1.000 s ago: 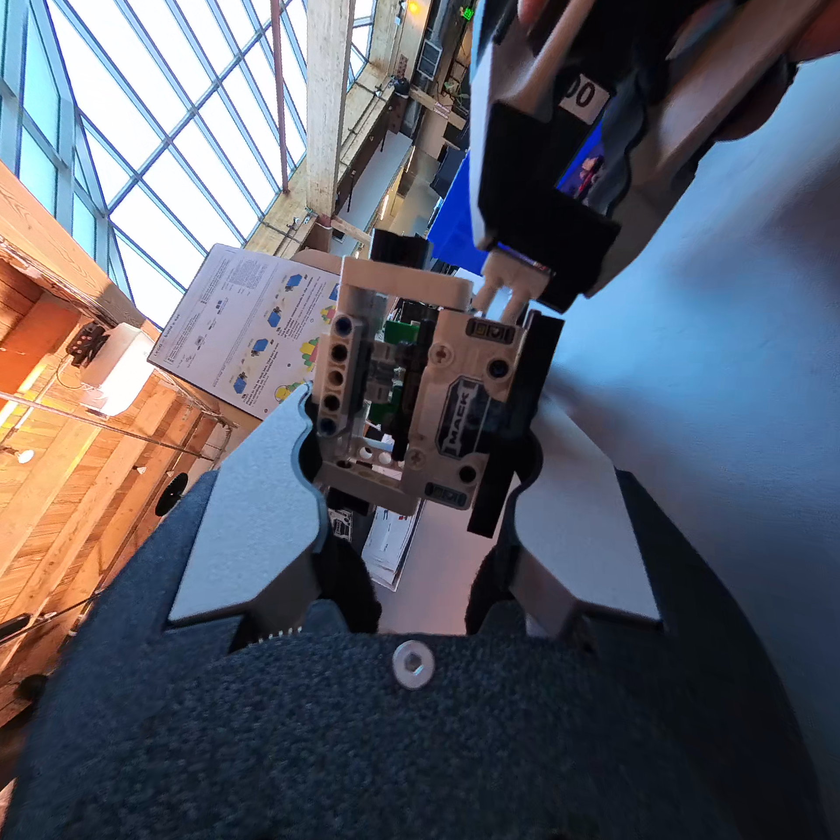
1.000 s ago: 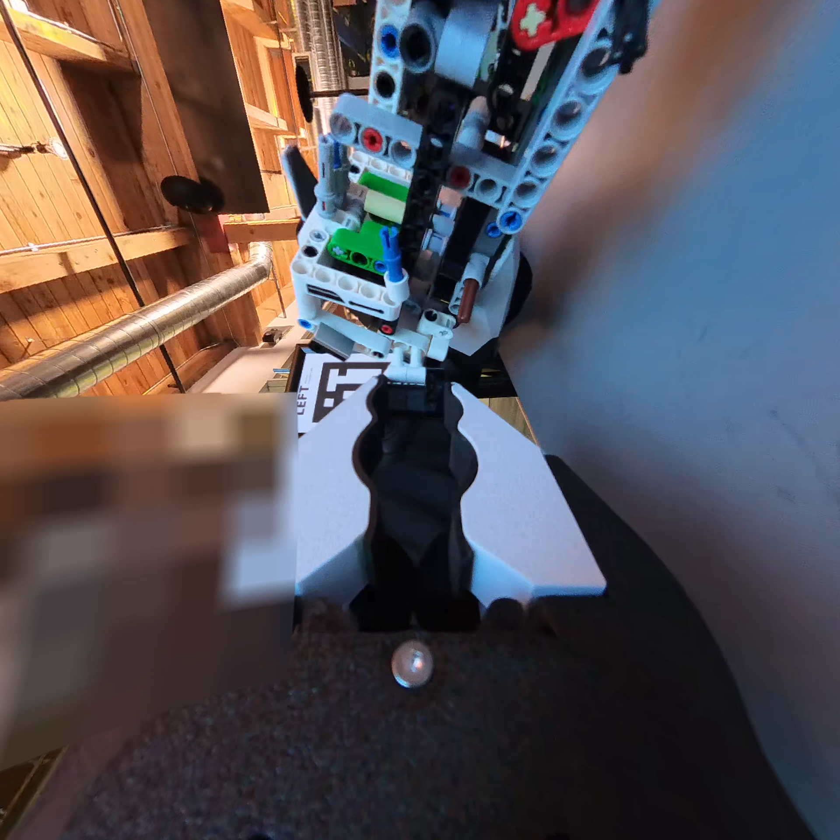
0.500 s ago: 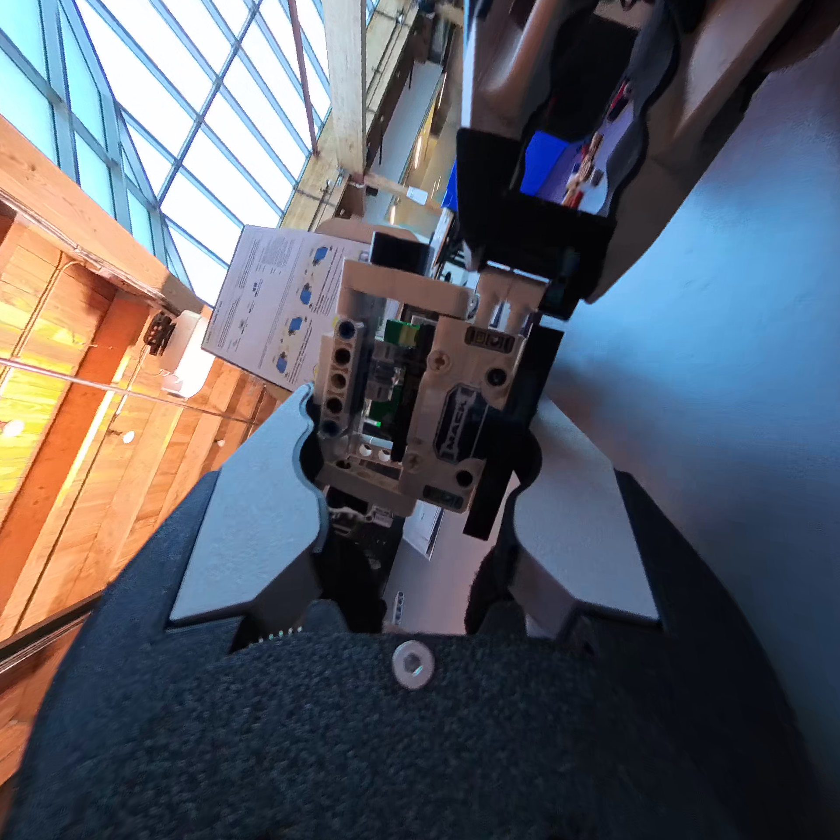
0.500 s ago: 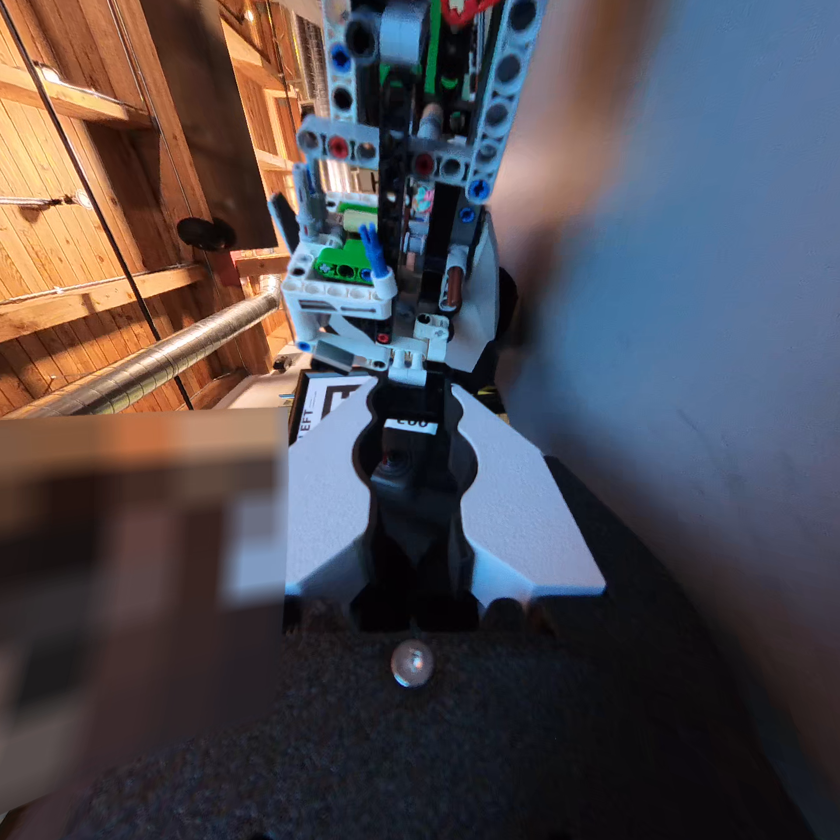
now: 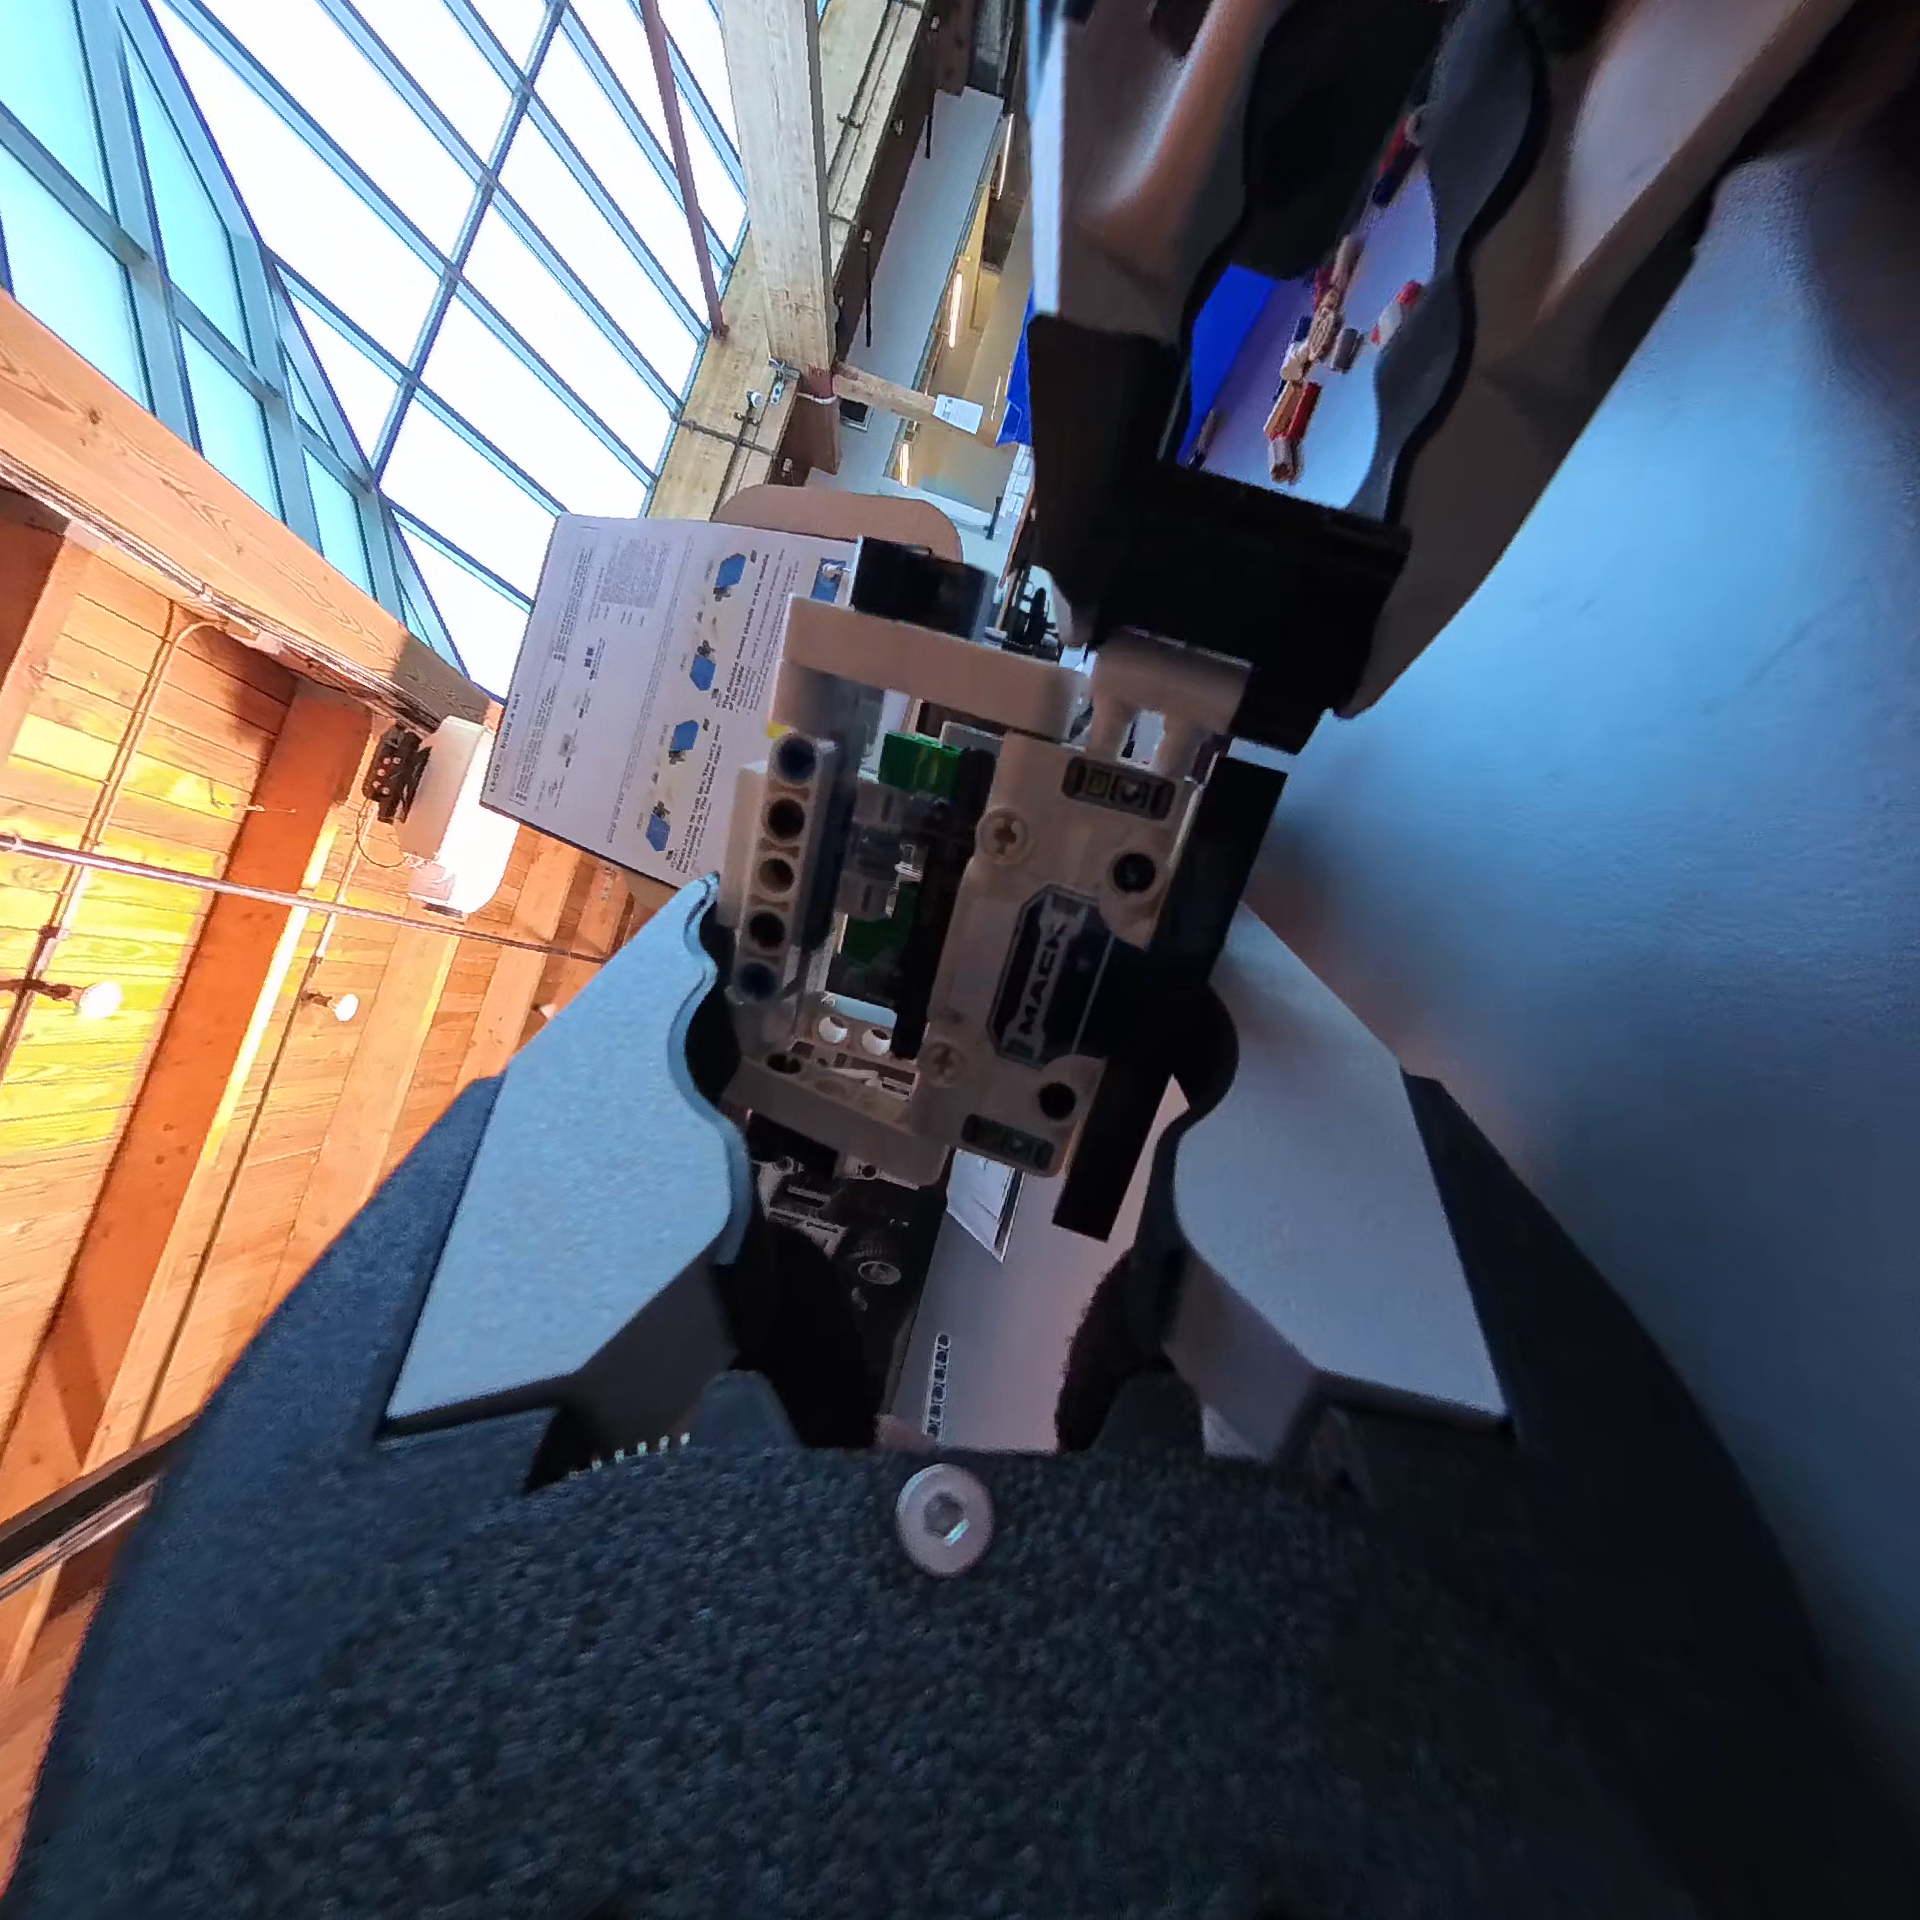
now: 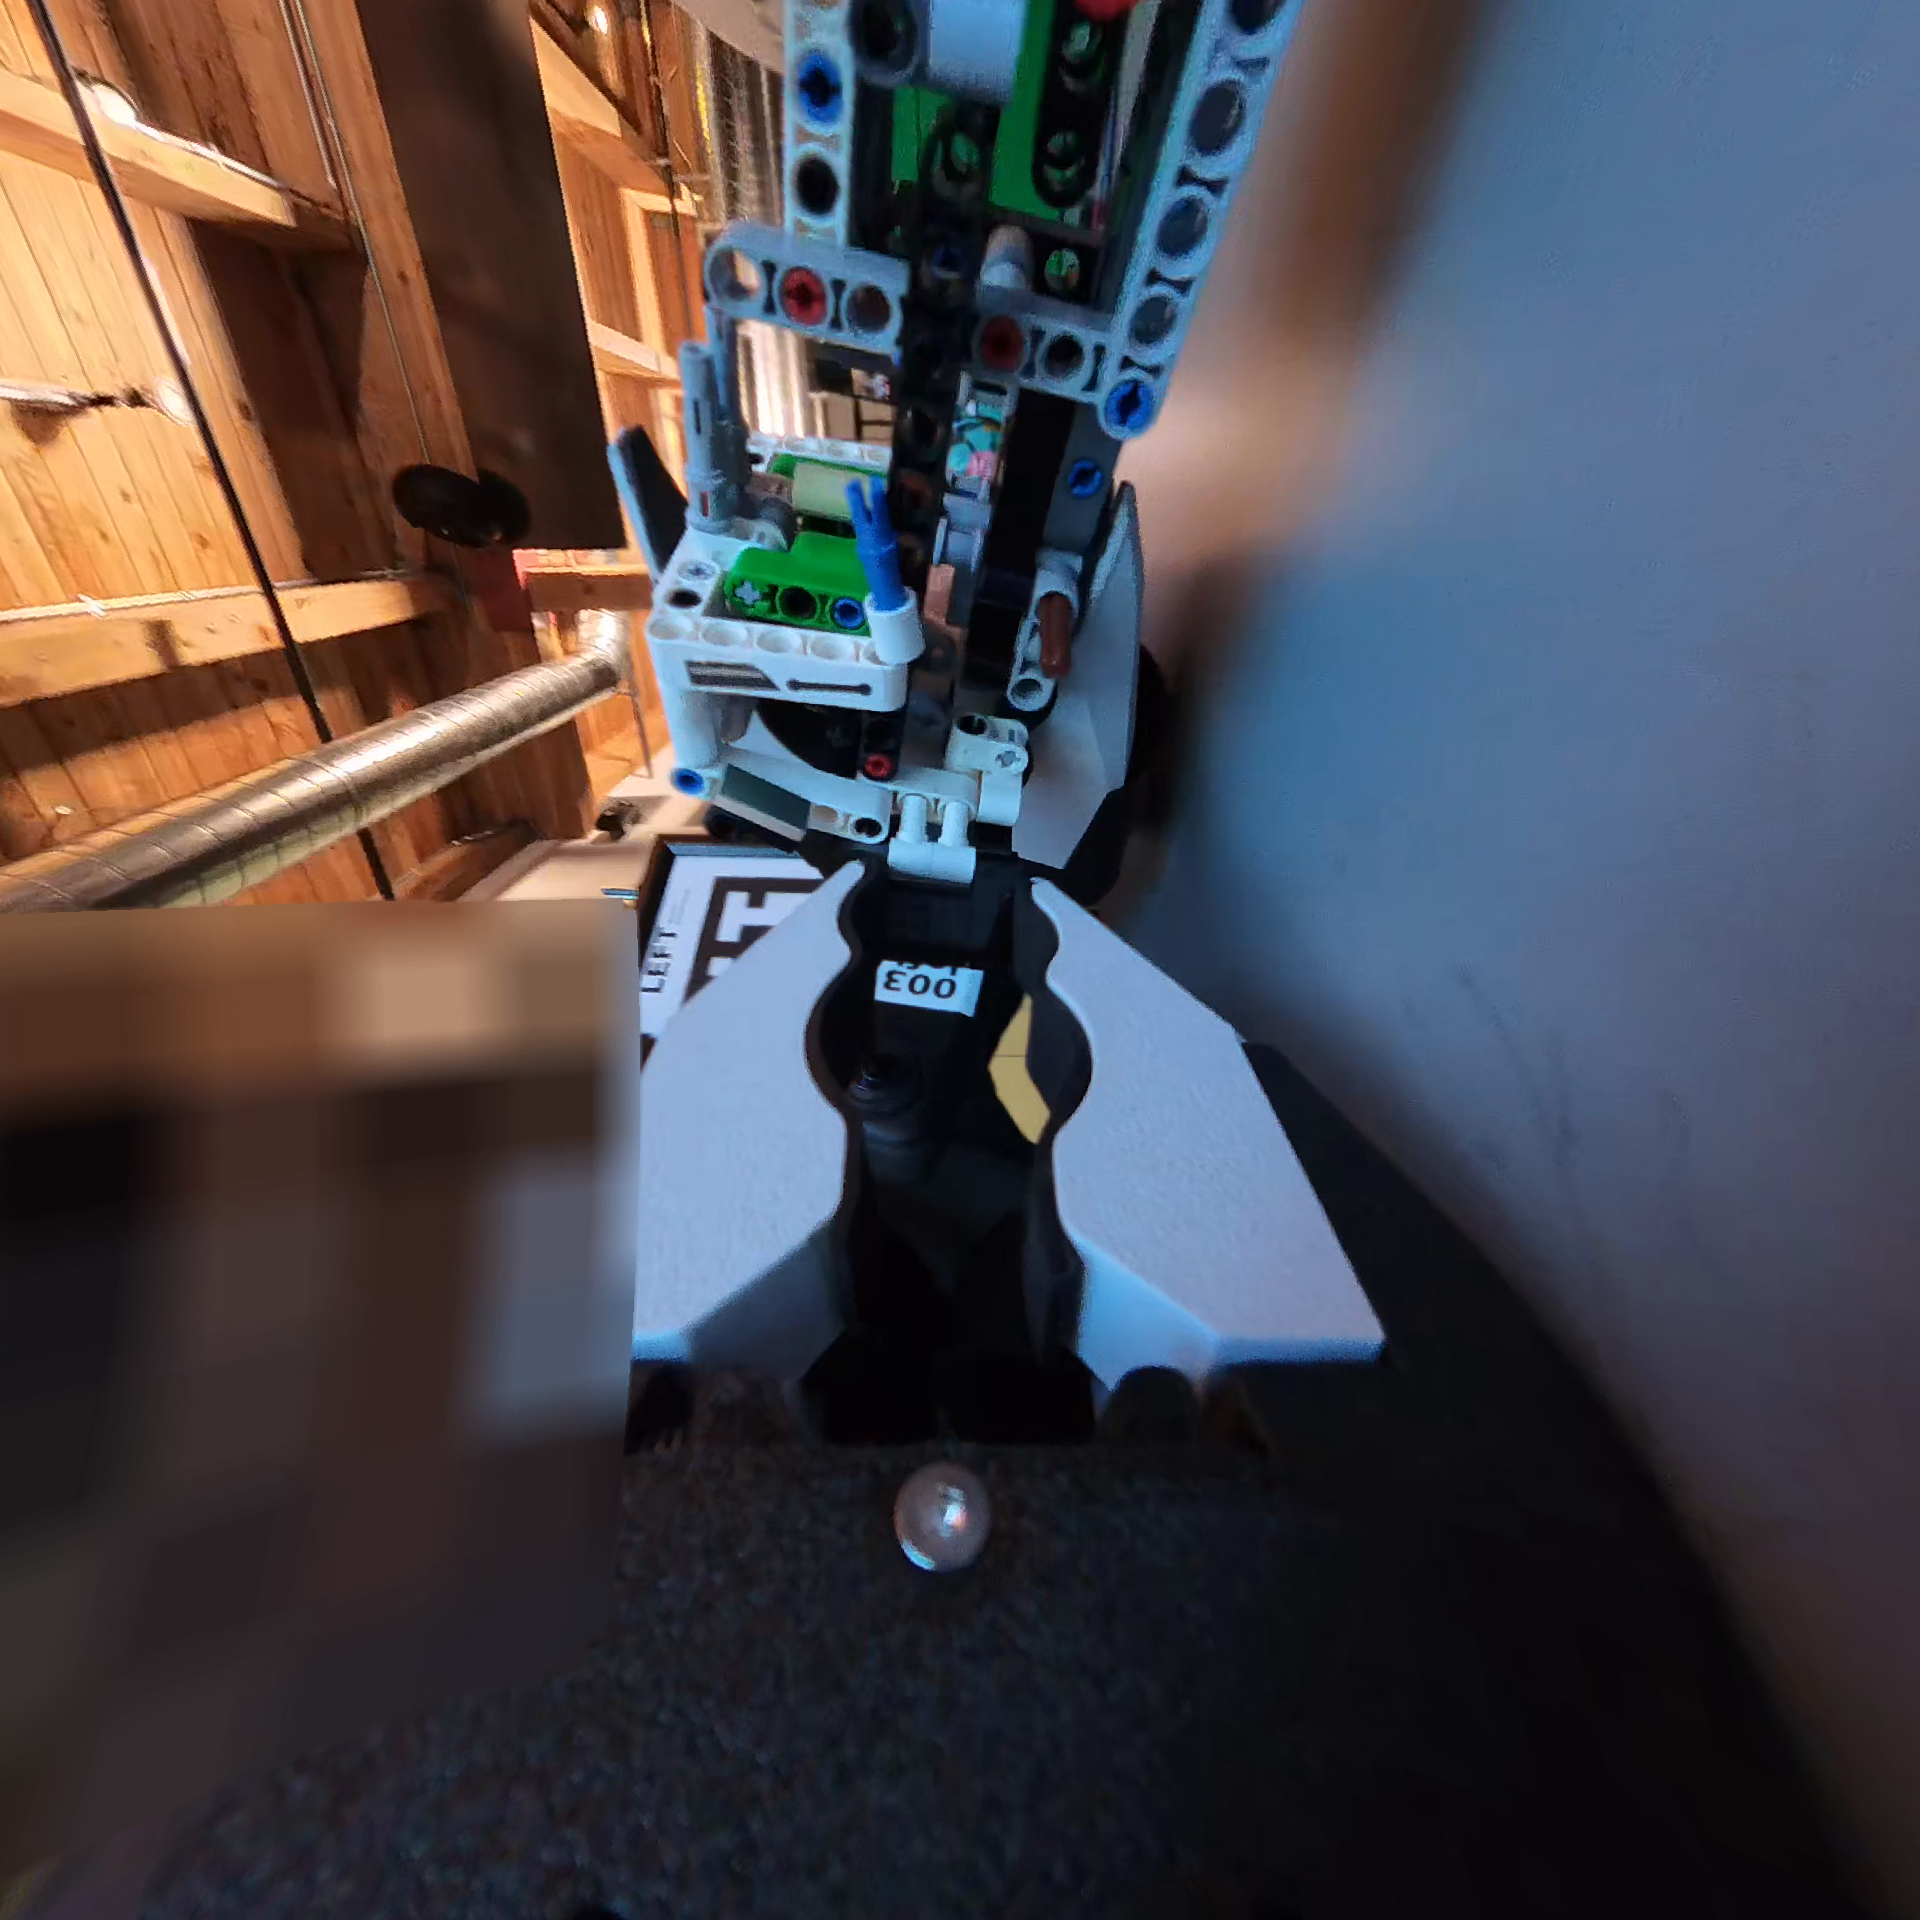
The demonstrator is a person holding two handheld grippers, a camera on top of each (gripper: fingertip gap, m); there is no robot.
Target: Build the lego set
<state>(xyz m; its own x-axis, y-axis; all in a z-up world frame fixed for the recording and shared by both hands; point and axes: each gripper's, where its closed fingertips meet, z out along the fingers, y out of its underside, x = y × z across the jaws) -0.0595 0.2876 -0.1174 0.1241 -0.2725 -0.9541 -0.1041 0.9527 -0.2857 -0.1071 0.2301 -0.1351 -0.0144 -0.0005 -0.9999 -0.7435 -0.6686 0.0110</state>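
Note:
My left gripper (image 5: 966,966) is shut on the lego model (image 5: 997,914), a white, black and green Technic assembly held up off the grey table (image 5: 1662,935). My right gripper (image 5: 1195,644) comes in from the upper right and is shut on a small white connector piece (image 5: 1158,707), which touches the model's top edge. In the right wrist view the right gripper (image 6: 935,883) pinches the white connector (image 6: 935,831) against the near end of the model (image 6: 935,468). The left gripper's fingers (image 6: 1091,665) show behind the model.
A printed instruction sheet (image 5: 665,707) stands behind the model. A blue mat with several loose pieces (image 5: 1309,374) shows through the right gripper's gap. A wooden wall and a metal duct (image 6: 312,790) are off to the left.
Both grippers have turned a little, so the model now stands straighter in the right wrist view. The white connector stays pinched against the model's edge. Both grips are unchanged.

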